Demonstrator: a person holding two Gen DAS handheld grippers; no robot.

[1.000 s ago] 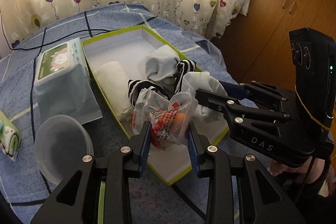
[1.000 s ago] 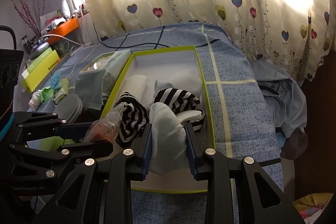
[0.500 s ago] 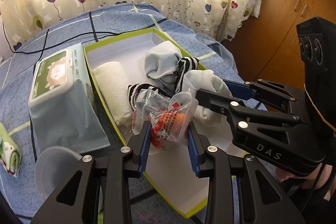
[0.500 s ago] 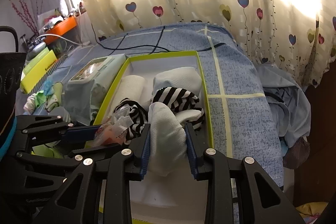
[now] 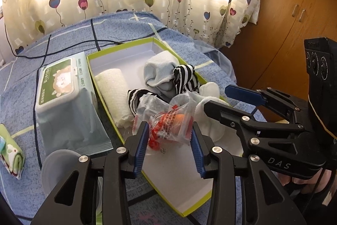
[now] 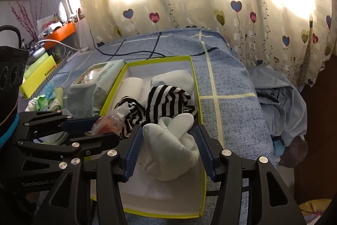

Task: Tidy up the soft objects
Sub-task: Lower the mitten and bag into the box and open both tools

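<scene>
Right tool (image 6: 166, 147): my jaws have just been opening; white sock (image 6: 170, 153) lies loose between, lengthwise, over box (image 6: 201, 182).
Left tool (image 5: 168, 147): likewise just opening, snack bag (image 5: 170, 125) between.

Both tongs, left (image 5: 169, 141) and right (image 6: 167, 148), angle downward side by side, jaws just opened apart.

Each gripper is a black linkage frame with triangular cutouts and silver round-head screws at the pivots. The left gripper (image 5: 169, 143) and right gripper (image 6: 168, 148) carry ribbed blue pads (image 5: 140, 148) on the inner finger faces. White lettering reads "DAS" on one side of the frame and "GenRobot.AI" on the other. A black camera housing (image 5: 321, 69) bears three round lenses.
</scene>
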